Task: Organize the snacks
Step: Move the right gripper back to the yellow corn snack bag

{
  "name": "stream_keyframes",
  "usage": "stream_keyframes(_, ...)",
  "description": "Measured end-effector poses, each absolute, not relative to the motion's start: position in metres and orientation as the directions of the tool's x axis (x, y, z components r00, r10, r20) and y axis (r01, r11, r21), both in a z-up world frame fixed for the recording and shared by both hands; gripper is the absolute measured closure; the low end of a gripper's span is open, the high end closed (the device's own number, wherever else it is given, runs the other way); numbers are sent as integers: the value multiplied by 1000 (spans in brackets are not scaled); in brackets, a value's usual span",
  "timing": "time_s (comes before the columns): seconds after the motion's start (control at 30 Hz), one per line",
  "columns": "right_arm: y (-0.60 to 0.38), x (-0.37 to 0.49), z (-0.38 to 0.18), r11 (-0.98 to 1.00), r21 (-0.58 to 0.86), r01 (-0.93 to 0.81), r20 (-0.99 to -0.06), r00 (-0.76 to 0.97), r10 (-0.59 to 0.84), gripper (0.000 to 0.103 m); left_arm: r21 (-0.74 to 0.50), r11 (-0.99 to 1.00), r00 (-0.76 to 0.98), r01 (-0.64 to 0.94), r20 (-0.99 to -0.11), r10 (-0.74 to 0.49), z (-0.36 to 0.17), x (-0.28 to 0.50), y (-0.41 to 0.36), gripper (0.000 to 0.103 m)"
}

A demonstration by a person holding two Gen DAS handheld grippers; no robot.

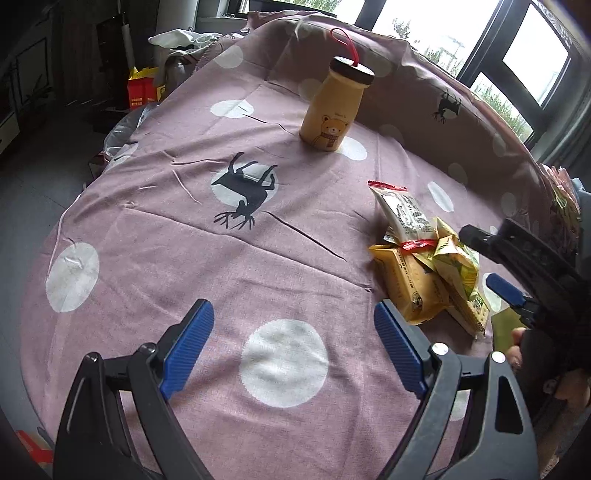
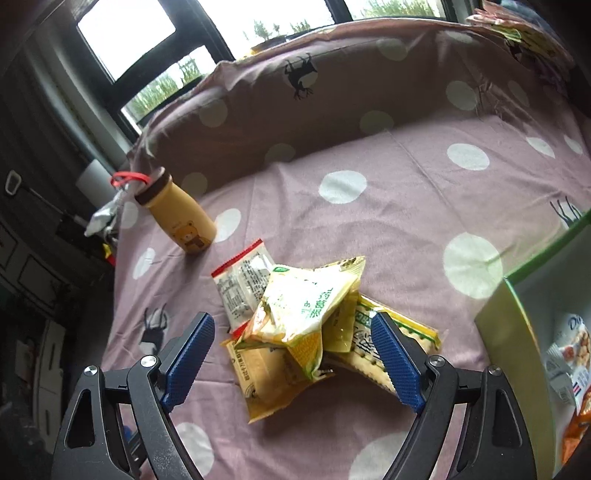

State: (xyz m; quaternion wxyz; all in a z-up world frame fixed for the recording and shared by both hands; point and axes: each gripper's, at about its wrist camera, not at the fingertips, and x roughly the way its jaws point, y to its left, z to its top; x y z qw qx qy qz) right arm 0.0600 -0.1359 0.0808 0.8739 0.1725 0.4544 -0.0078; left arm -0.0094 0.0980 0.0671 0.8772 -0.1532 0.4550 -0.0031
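Hovering near, jaws spread and empty: right gripper (image 2: 291, 354) over snack pile (image 2: 299, 332); left gripper (image 1: 293, 350) over bare tablecloth (image 1: 155, 258), pile to its right. Judging task partly done: green-edged box (image 2: 517, 332) at right already holding a few packets (image 2: 565, 365); several packets, yellow ones and red-trimmed packet (image 2: 242, 284), lying loose outside, none gripped. Standing far left: bear bottle (image 2: 177, 218). Showing beyond: dark-framed windows (image 2: 125, 33).
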Motion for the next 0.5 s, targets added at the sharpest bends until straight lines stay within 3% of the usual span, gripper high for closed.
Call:
stream_keyframes(0.17,-132,75,59,941,260,219,-826,556,99,16,-248,956,579,-160,-808,-112,66,-9,101,14)
stream_keyframes(0.27,-133,73,57,947,231,221,-823,564,69,34,-248,955,584,-163,-804,-109,67,-9,102,14)
stream_keyframes(0.3,-133,71,59,951,218,220,-821,569,57,50,-255,954,586,-159,-802,-117,68,-9,102,14)
stream_keyframes(0.33,-133,69,61,954,205,219,-820,571,45,56,-261,953,587,-154,-800,-124,69,-10,101,14)
stream_keyframes(0.5,-141,54,74,938,292,187,-799,587,132,68,-255,956,590,-148,-798,-121,70,-11,99,14)
